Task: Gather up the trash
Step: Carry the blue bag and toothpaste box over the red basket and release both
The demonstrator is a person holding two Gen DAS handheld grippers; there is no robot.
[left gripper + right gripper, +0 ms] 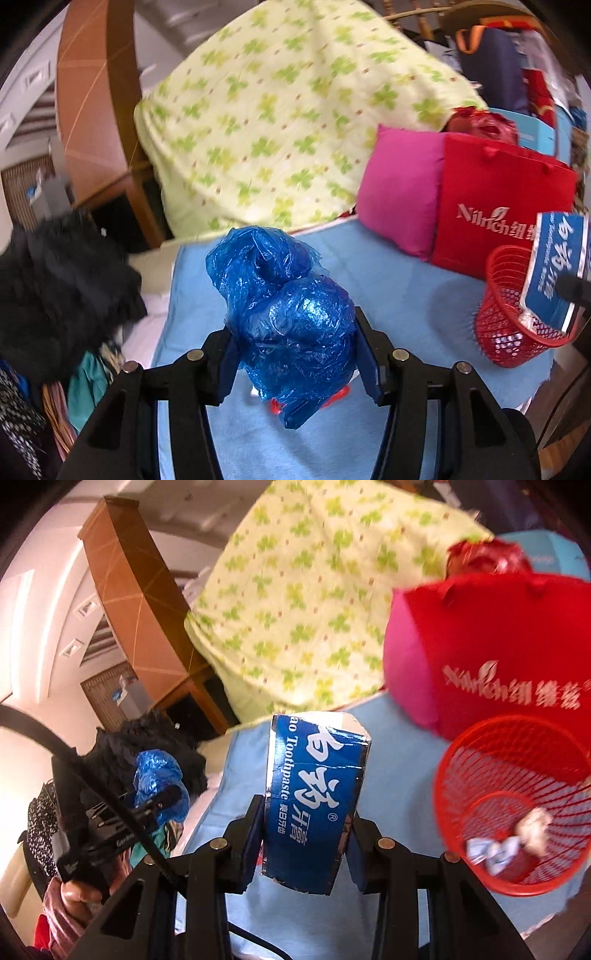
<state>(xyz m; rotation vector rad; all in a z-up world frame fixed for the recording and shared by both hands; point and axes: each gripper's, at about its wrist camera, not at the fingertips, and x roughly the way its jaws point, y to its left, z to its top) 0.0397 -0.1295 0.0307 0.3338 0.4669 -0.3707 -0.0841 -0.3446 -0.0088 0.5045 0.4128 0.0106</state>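
Note:
My left gripper is shut on a crumpled blue plastic bag, held up over the light blue bed cover. My right gripper is shut on a blue toothpaste box, upright between the pads. A red mesh basket stands to the right of the box with scraps of paper trash at its bottom. In the left wrist view the basket is at the right edge, with the toothpaste box above it. The right wrist view shows the blue bag in the left gripper, lower left.
A clover-patterned quilt is heaped behind. A pink pillow and a red shopping bag stand against it beside the basket. A black garment lies at the left edge of the bed. A person's hand holds the left gripper.

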